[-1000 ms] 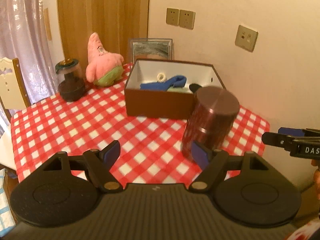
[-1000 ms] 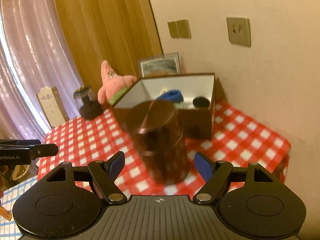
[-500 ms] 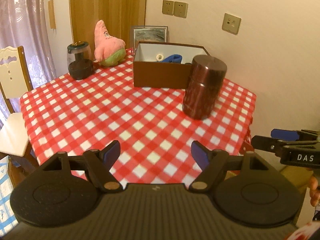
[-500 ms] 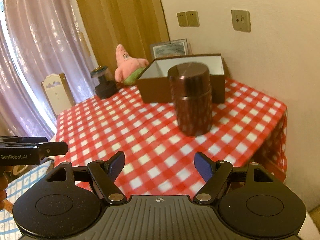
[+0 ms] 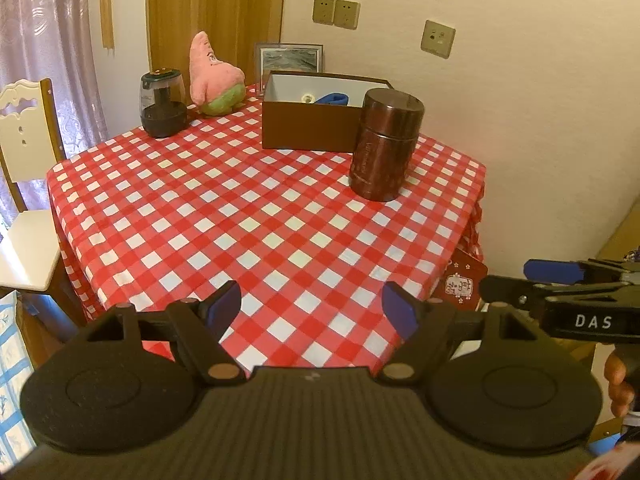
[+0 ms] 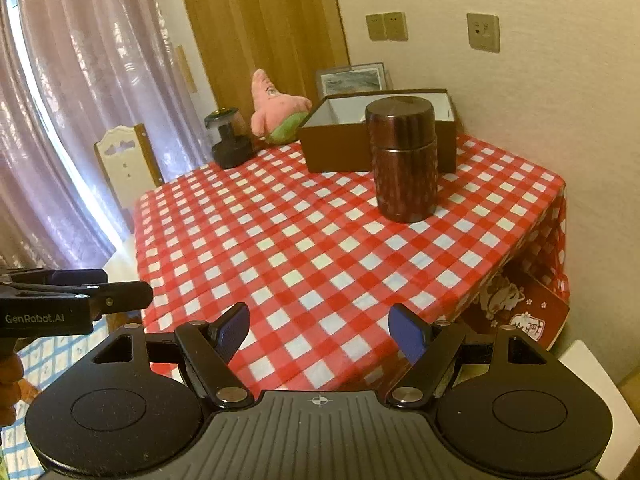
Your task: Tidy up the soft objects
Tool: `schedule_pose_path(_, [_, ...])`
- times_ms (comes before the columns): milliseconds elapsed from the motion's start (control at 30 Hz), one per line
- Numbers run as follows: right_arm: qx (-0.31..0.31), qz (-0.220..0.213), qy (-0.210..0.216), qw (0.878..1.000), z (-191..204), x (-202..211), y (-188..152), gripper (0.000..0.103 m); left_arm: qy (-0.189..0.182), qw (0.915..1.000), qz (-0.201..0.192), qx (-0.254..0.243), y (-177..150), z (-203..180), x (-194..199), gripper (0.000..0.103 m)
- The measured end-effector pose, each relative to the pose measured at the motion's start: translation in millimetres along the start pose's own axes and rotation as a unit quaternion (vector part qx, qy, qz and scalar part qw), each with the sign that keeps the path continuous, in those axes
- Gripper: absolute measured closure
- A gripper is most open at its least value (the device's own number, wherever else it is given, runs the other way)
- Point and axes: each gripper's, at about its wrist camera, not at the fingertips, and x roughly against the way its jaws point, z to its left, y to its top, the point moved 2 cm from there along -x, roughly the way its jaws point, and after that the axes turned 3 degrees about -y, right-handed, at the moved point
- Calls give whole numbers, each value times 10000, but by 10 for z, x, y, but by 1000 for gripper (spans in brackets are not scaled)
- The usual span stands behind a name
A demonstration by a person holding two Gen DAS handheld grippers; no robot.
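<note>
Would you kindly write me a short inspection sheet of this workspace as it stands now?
Surface: table under a red-and-white checked cloth.
Job's things: pink plush star upright at the far edge, outside the box; open brown box holding a blue soft item.
Clutter: brown lidded canister in front of the box; dark glass jar beside the plush.
Grippers: left gripper and right gripper open, empty, at the near table edge.
Cables: nothing seen.
Surroundings: white chair, curtains, wall sockets, framed picture behind the box.
</note>
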Motion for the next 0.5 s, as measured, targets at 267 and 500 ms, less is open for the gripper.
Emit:
schedule_pose_path(267, [27,24,140,9999,-26,97,-22,27,152,9999,15,27,-89,-119,110,27])
schedule_pose_path(500, [83,86,211,9997,-40,165,-47,27,138,9998,57,107,-132,-178,173,27])
